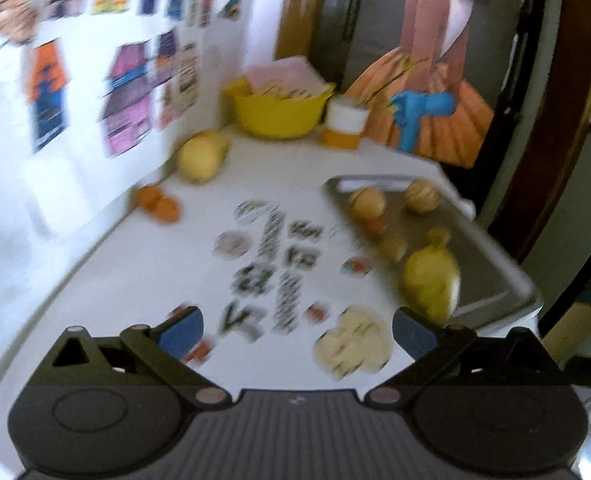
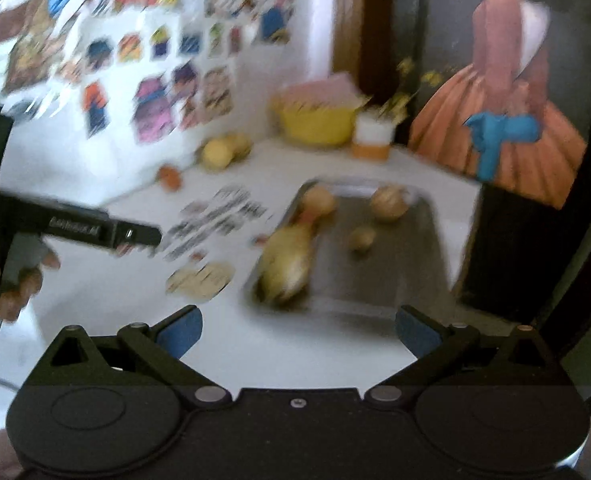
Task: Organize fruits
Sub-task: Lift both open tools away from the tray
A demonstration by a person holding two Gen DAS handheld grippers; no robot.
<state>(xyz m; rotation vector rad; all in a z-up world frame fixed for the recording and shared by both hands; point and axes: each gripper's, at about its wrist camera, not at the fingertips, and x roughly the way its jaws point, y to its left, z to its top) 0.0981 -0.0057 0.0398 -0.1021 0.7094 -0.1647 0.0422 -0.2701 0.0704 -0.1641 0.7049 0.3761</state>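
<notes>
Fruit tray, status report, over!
Both hand-held grippers open, empty. Tray holds pear; orange fruits wait by wall. Path clear.

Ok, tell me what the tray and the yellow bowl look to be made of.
Tray: looks like metal, a dull grey brushed or matte finish with a raised rolled rim that catches light; blur leaves it open.
Yellow bowl: probably plastic, judging by its uniform bright colour, smooth soft sheen and what look like moulded lip handles at the rim.
</notes>
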